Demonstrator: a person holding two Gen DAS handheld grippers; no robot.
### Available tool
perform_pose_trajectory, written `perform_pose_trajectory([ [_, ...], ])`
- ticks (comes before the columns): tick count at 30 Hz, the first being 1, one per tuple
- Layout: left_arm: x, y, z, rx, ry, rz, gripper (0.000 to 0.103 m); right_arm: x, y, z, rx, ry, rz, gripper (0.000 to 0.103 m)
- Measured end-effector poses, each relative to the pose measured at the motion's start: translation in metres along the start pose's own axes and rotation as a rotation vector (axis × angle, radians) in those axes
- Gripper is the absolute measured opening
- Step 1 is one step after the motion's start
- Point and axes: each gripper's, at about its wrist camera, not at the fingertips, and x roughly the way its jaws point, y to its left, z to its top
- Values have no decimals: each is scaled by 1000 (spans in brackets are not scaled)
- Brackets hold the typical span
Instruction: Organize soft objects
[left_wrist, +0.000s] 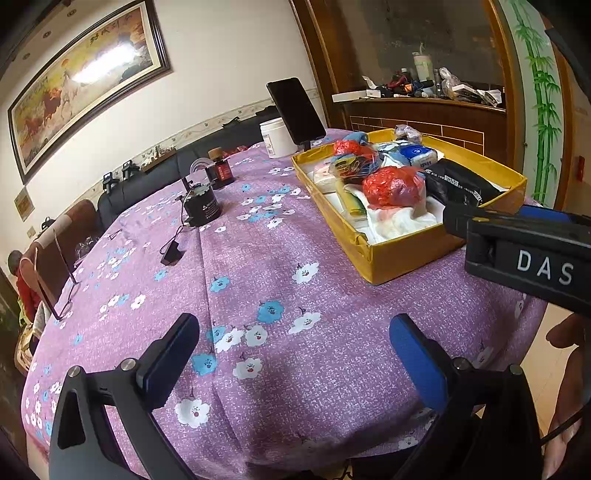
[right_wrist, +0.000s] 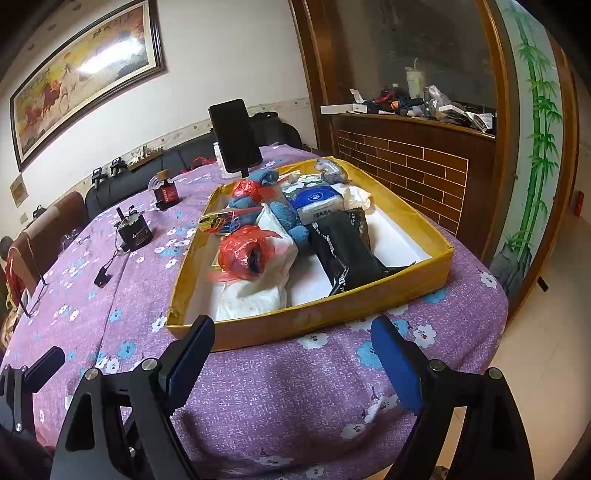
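We found both left tongs (left_wrist: 291, 354) and right tongs (right_wrist: 291, 350) spread wide, empty; yellow tray (right_wrist: 332, 321) of soft goods lay just ahead of the right.

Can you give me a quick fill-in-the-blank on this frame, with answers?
1. The soft things lie in a shallow ____ box.
2. The black pack leans against the box's ____ wall.
3. Both grippers, left gripper and right gripper, hold ____.
4. The phone stands ____ the box.

Answers: yellow; near; nothing; behind
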Motion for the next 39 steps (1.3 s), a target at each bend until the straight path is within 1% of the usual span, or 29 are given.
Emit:
perform_pose_trajectory([
  [17,2,0,0,-4,5,-3,103,3,-1,-1,9,26,6,90],
  [37,2,-2,-1,1,4,-1,103,5,0,-2,6,32,7,90],
  [39,1,-2,-2,-2,7,-10,103,5,-1,-2,7,29,7,90],
])
